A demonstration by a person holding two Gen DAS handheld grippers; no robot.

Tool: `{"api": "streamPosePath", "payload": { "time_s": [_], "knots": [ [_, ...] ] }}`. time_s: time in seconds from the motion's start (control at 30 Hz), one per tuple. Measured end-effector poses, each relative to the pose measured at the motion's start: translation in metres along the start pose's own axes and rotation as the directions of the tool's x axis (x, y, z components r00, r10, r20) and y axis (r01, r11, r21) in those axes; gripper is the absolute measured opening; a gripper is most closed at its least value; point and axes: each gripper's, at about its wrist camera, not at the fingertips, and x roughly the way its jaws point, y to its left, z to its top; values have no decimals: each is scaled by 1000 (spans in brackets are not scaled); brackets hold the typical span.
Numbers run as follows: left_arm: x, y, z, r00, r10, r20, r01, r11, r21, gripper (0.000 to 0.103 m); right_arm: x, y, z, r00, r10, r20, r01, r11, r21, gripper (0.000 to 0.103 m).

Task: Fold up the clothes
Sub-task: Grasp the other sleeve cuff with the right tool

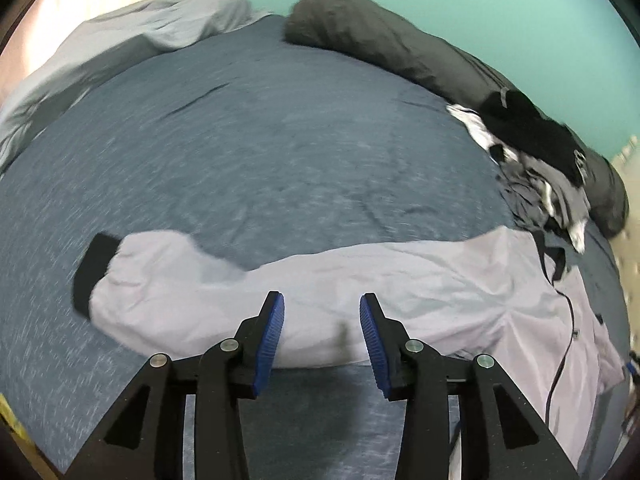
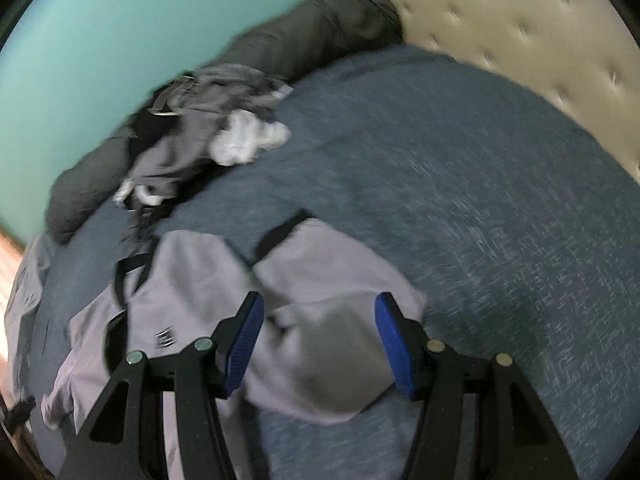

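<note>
Setting: a bed (image 1: pixel 260 152) covered in mottled blue-grey fabric serves as the folding surface, giving a broad flat area to spread a garment on.
Garment in hand: a pale lilac-grey jacket (image 1: pixel 400 292) with black trim lies flat on the near part of the bed, its front zip (image 1: pixel 566 332) showing at the right edge of the left wrist view.
Left sleeve: the sleeve (image 1: pixel 168 280) stretches out sideways to the left and ends in a black cuff (image 1: pixel 94 268); it looks laid straight so it can be folded inward over the body.
Left tongs: the left tongs (image 1: pixel 322 336) hover over the sleeve near the shoulder, jaws parted to a moderate gap with nothing gripped; only cloth lies beneath them.
Right side of jacket: in the right wrist view the other sleeve (image 2: pixel 320 280) appears doubled back across the jacket, its black cuff (image 2: pixel 280 232) pointing away from the camera.
Right tongs: the right tongs (image 2: pixel 320 344) stand fairly wide above that folded part, empty, touching nothing that can be seen.
Waiting pile: a heap of dark, grey and white clothes (image 2: pixel 200 136) sits against a long dark grey bolster (image 1: pixel 380 44) along the turquoise wall, well apart from the jacket, so the working area stays free.
Other things: a pale blue sheet (image 1: pixel 132 44) is bunched at the far left; a cream tufted headboard (image 2: pixel 520 32) ends the bed.
Judged stage: one sleeve seems folded, the left one is probably next.
</note>
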Motion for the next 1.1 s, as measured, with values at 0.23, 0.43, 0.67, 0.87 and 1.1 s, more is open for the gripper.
{"api": "streamPosePath", "payload": {
  "time_s": [0.23, 0.43, 0.67, 0.87, 1.1],
  "knots": [
    [24, -35, -10, 998, -49, -35, 51, 997, 61, 45, 67, -18, 13, 987, 11, -163, -9, 1000, 12, 60],
    [37, -46, -19, 997, -45, -55, 51, 994, 98, 46, 100, -23, 19, 975, -107, -194, 94, 993, -72, 62],
    [42, -46, -23, 997, -41, -67, 47, 995, 92, 46, 114, -17, 8, 968, -148, -204, 110, 977, -184, 54],
    [32, -48, -24, 997, -54, -57, 59, 994, 92, 46, 76, -9, 0, 987, -148, -66, 128, 960, -248, 6],
    [6, -49, -24, 995, -91, -35, 94, 992, 82, 46, -20, -44, 7, 986, -89, 142, 108, 985, -132, 2]
  ]
}}
